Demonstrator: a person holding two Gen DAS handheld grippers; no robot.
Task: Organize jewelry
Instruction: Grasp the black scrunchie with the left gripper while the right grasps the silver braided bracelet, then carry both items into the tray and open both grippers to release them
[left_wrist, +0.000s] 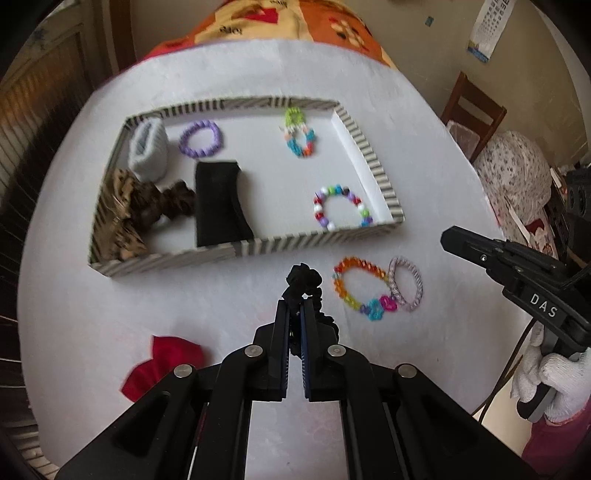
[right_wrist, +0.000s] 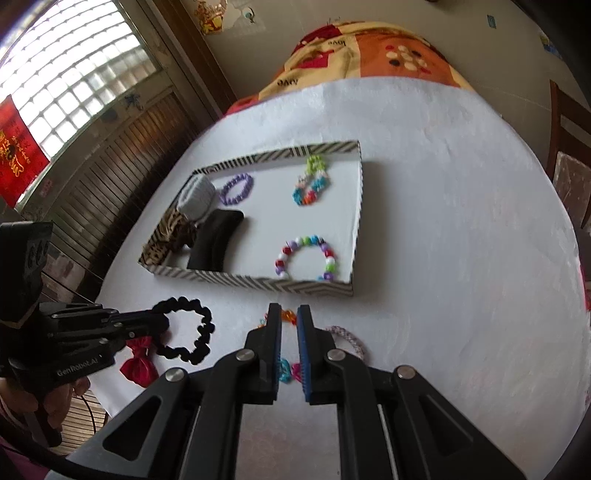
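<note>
My left gripper is shut on a black scrunchie, held just in front of the striped tray; it also shows in the right wrist view. The tray holds a purple bead bracelet, a green-and-blue one, a multicolour bead bracelet, a black pad, a grey band and brown scrunchies. My right gripper stands nearly closed and empty above an orange rainbow bracelet and a pale twisted hair tie.
A red bow lies on the white tablecloth at the near left. A wooden chair and a flowered cushion stand to the right. A patterned blanket covers the far end.
</note>
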